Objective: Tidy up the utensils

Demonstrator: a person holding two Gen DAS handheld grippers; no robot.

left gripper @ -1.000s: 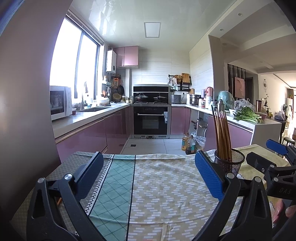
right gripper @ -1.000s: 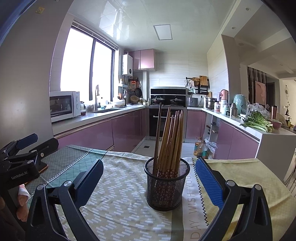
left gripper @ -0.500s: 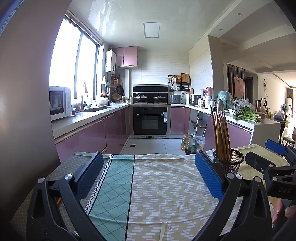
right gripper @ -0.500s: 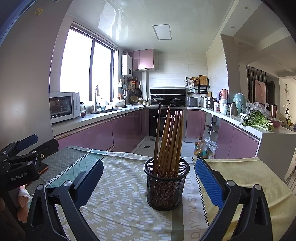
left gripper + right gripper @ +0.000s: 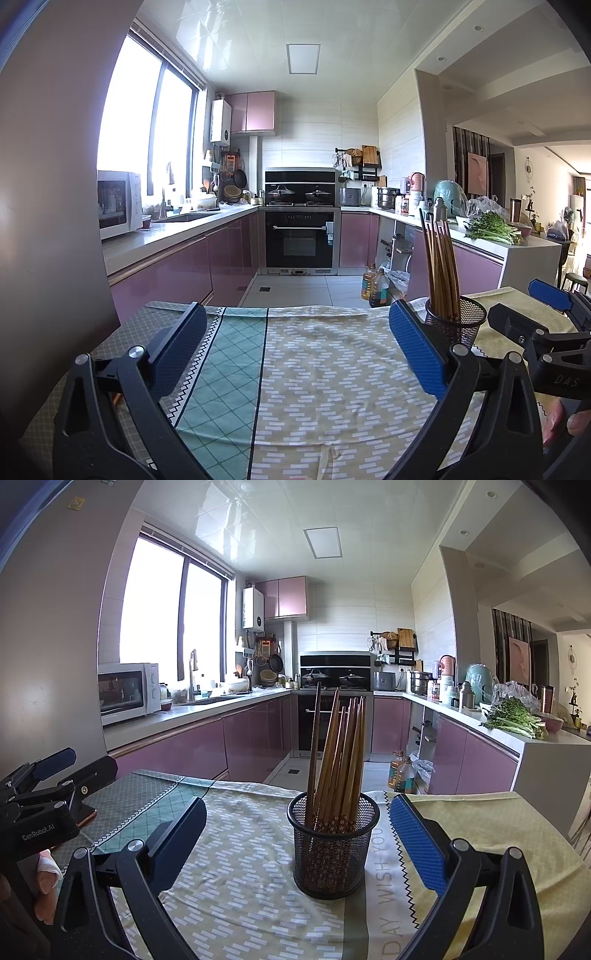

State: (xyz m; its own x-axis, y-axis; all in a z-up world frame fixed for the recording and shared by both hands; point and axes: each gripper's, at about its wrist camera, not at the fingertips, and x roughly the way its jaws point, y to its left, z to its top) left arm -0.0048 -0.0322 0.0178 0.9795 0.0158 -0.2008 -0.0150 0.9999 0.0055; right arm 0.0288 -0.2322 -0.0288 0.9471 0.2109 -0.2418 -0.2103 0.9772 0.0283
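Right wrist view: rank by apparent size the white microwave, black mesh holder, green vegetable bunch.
1. Black mesh holder, largest, though it is nearest the camera.
2. White microwave.
3. Green vegetable bunch, smallest, and far off.

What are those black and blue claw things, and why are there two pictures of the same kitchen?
A person holds one grabbing tool in each hand, and each tool carries a camera looking along its fingers. One picture is from the left tool, the other from the right tool. Both are open and hold nothing. On the patterned tablecloth stands a black mesh cup full of wooden chopsticks, straight ahead of the right tool. The left view shows the same cup on its right.
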